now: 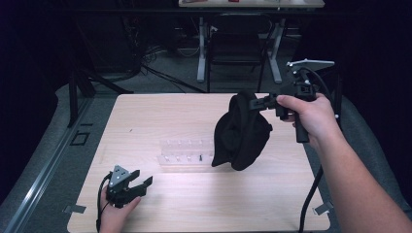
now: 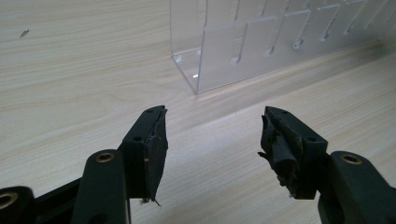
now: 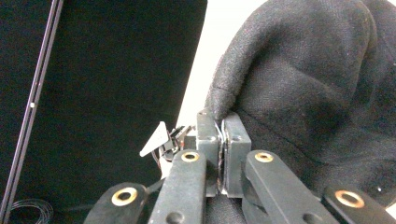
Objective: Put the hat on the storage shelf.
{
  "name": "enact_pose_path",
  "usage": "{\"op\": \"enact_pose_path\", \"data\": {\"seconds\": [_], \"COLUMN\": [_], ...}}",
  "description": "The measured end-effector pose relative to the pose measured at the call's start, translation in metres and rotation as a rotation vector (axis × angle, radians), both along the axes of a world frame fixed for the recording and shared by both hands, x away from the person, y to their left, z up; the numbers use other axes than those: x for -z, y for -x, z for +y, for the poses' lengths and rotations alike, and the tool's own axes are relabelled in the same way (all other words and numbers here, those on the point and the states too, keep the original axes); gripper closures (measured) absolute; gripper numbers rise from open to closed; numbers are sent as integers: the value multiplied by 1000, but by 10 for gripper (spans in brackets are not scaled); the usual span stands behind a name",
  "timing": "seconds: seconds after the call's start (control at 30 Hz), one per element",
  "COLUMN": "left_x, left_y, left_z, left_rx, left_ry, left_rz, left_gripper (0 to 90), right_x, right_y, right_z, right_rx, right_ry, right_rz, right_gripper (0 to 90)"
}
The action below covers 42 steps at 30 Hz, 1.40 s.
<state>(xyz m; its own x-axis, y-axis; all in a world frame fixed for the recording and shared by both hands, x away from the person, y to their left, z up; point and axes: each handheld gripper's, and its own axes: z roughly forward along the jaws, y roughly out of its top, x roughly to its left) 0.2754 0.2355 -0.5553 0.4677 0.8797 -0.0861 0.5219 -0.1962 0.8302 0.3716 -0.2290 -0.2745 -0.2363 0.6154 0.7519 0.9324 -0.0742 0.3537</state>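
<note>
One clear slotted rack beside hanging black cloth.

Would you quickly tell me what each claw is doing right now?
Left claw: open, holding nothing, low over the table.
Right claw: shut on the black cloth, lifted.

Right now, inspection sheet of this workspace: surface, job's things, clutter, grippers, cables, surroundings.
Surface: light wooden table, bare around the rack.
Job's things: black cloth hanging in the air above the table; clear slotted rack at table centre.
Clutter: nothing seen.
Grippers: right gripper shut on the cloth's edge; left gripper open, low over the table's near left, holding nothing.
Cables: black cable trailing from the right gripper.
Surroundings: dark room, chair and desk legs beyond the table.
</note>
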Motion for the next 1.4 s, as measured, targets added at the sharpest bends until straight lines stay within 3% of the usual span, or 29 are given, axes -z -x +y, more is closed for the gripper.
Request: {"op": "enact_pose_path", "data": {"seconds": [0.53,0.73,1.07,1.23,1.3,1.4], "left_x": [-1,0,-5,-8,-10,-12], "left_y": [-1,-1,3,3,3,4], "left_z": [0,0,-7,-11,-15,-17], "left_rx": [3,5,36,56,51,53], "left_ry": [4,2,-7,-13,0,16], "left_rz": [-5,-3,-20,-36,-48,-56], "left_gripper": [409,409,415,414,421,438], "right_x": [8,13,20,26,31,32], "right_y": [-21,-29,-37,-40,-42,-42], "right_z": [32,42,49,49,49,49], "right_rx": [-24,-26,-25,-18,-19,-10], "right_ry": [-20,1,25,18,-16,-12], "right_rz": [1,11,13,23,29,18], "right_gripper": [883,883,882,882,882,882]}}
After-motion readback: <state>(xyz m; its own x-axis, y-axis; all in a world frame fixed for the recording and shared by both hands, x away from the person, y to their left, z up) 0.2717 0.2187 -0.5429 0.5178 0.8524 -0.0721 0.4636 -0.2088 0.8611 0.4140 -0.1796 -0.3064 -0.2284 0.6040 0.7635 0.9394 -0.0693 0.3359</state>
